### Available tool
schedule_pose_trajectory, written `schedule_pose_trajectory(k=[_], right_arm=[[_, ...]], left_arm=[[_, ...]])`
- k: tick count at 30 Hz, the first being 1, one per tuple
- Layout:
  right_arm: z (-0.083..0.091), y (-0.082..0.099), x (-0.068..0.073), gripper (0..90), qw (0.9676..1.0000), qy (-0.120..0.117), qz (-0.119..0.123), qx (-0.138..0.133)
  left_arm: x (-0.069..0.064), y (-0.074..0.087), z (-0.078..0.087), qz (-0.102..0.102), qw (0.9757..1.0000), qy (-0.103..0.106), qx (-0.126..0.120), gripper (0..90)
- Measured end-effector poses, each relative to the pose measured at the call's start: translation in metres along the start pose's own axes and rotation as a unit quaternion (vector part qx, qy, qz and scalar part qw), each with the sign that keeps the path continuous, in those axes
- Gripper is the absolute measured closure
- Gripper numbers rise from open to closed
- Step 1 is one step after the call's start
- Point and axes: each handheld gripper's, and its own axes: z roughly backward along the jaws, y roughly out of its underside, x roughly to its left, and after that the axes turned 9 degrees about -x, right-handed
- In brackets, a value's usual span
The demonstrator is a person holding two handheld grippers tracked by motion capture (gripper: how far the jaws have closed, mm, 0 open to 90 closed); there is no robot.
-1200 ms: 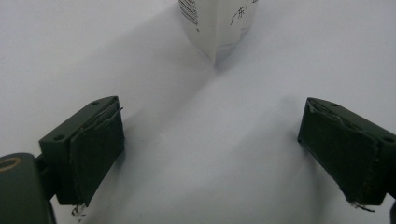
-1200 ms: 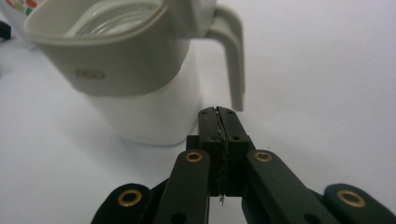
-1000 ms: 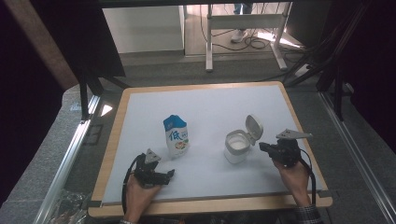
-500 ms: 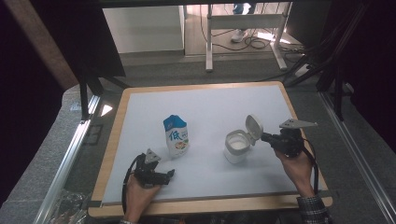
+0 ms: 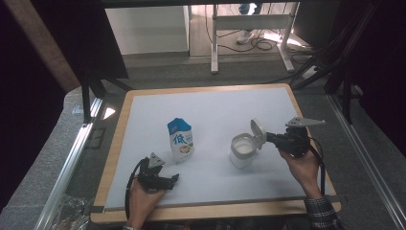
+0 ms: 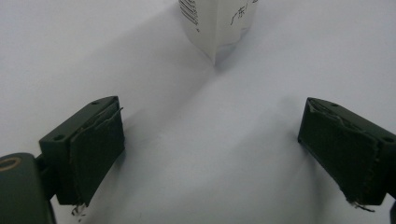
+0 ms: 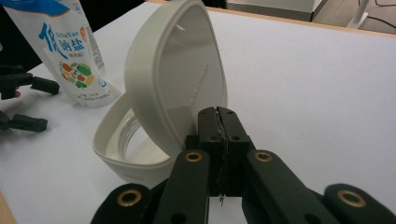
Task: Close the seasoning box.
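The right gripper (image 7: 219, 116), jaws pressed together, props the hinged white plastic lid (image 7: 175, 70) of the squat white plastic jar (image 5: 243, 151) up, near the table's right side. If it slips off the rim, I reckon the lid drops shut or the jar skids. The left gripper (image 6: 212, 154) rests wide open near the blue-topped white salt pouch (image 5: 181, 139), too far to steady anything.

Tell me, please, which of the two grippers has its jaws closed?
The right gripper, beside the white jar's raised lid, has its jaws pressed together. The left gripper, near the blue-topped pouch, stands wide open.
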Motion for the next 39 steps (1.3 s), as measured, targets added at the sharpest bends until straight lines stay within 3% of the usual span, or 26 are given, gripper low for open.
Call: schedule_pose_trajectory(k=[16,22,30,39], right_arm=[[-0.002,-0.003,0.004,88.7,0.9999,-0.002,0.013,0.006],[0.0,-0.003,0.003,80.5,0.9998,0.007,0.017,0.007],[0.006,-0.001,0.002,62.4,0.9991,0.033,0.028,0.005],[0.016,0.004,0.002,52.0,0.9978,0.054,0.037,0.008]], left_arm=[[0.0,0.0,0.0,0.002,1.0,-0.001,-0.002,6.7],[0.0,0.0,0.0,0.002,1.0,-0.001,-0.002,6.7],[0.0,0.0,0.0,0.0,1.0,0.0,0.0,6.7],[0.0,0.0,0.0,0.001,1.0,-0.001,0.0,6.7]])
